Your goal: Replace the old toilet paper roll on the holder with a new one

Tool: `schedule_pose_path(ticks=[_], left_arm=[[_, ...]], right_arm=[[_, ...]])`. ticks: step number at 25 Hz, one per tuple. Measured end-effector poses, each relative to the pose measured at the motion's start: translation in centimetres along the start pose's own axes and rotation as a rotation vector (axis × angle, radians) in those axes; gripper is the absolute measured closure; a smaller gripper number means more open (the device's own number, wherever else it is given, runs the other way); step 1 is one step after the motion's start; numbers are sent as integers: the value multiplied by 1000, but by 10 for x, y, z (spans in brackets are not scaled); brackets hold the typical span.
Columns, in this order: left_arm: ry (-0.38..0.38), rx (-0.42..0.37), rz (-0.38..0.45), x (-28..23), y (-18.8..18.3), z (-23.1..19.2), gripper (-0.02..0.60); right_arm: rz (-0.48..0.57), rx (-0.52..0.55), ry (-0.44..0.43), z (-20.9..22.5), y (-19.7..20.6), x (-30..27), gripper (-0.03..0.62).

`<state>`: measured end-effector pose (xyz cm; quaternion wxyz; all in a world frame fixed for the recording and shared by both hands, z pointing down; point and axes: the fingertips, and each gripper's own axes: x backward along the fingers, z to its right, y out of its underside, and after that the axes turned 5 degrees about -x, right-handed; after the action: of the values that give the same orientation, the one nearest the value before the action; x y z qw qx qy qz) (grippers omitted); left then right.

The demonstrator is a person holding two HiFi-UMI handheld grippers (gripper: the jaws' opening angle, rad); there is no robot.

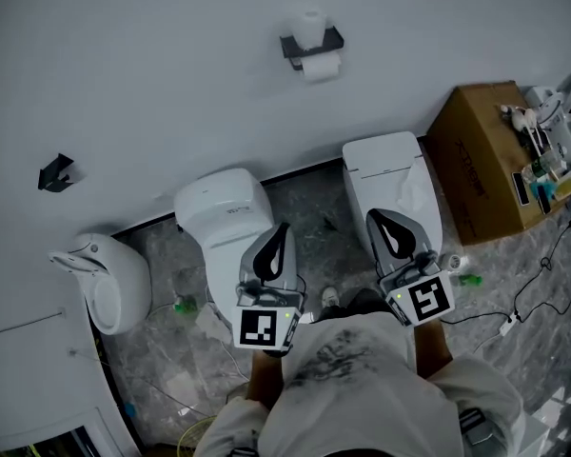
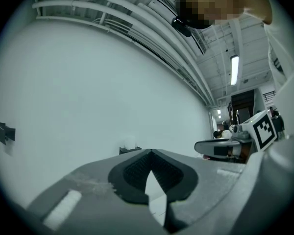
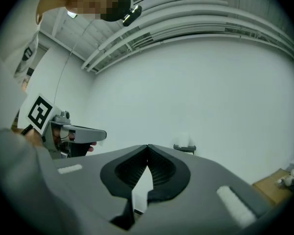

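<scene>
I see my left gripper [image 1: 283, 227] and right gripper [image 1: 372, 216] both closed, empty. The holder [image 1: 333, 39] — tiny, blurred in their views — hangs on bare wall [image 1: 152, 84].

1. We hold both grippers out in front of our chest, side by side and near each other. Both point level and away from us.
2. Our left gripper [image 1: 284, 227] has its jaws closed tip to tip with nothing between them. Only a narrow slit shows behind the meeting tips.
3. Our right gripper [image 1: 372, 216] matches it, with jaws together and empty. It sits a little higher in the head view.
4. Each carries its marker cube at the rear, the left cube [image 1: 264, 328] and the right cube [image 1: 426, 299].
5. Our left forearm [image 1: 263, 381] and right forearm [image 1: 434, 348] run back from the cubes, which cover our hands in the head view.
</scene>
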<state>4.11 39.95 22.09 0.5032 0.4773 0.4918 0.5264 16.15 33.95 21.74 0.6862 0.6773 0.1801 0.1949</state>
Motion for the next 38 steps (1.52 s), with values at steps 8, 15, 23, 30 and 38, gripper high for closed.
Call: schedule_pose_path(ticks=[8,15,23,30,38], left_arm=[[4,20,-14,-31,4,-23,580],[5,3,-10,-68,10,-33,580],[-8,-5,-26,-131,16,-48,579],[-44,-7,-43,-179,16,-61,580],[-89,-22,-67,-225,19,-67,580]], right_arm=[[5,-1,5,14,0,-39,592],[5,-14,-7,41,5,-68,591],[-19,-34,-29,88,12,-115,591],[-29,-39,-65,126,13,-155,592],[-9,-83,-73,173,15,-186,592]])
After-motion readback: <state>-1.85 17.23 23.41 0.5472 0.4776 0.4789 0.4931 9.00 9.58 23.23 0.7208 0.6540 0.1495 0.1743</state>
